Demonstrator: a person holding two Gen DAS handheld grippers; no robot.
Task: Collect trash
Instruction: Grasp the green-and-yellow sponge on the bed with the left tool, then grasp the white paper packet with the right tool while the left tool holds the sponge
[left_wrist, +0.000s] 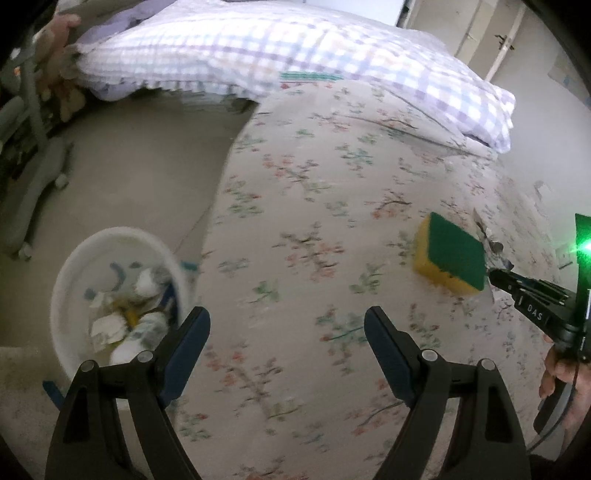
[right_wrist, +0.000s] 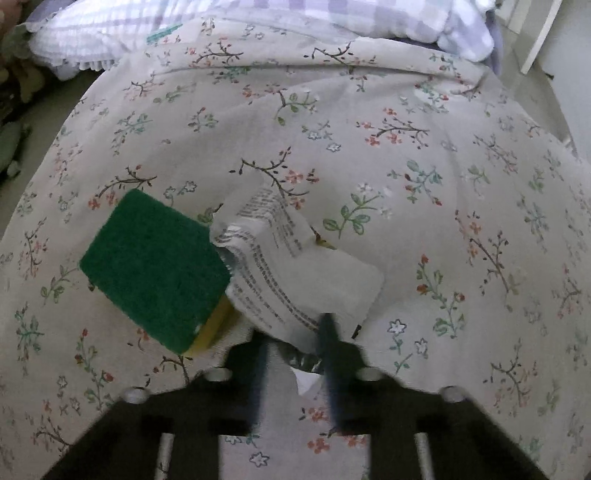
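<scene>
Here your right gripper (right_wrist: 295, 350) is pinching the near edge of the printed wrapper (right_wrist: 295, 273), which lies on the bed (right_wrist: 424, 184) touching the sponge (right_wrist: 151, 269). It looks light, thin and crinkly, likely to tear or slip, so grip well in from the edge. Your left gripper (left_wrist: 286, 332) hangs spread and empty, nearer the white bin (left_wrist: 70, 266).

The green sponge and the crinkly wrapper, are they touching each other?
Touching. In the right wrist view the wrapper lies against the sponge, its torn edge meeting the sponge's corner with no sheet showing between.
</scene>
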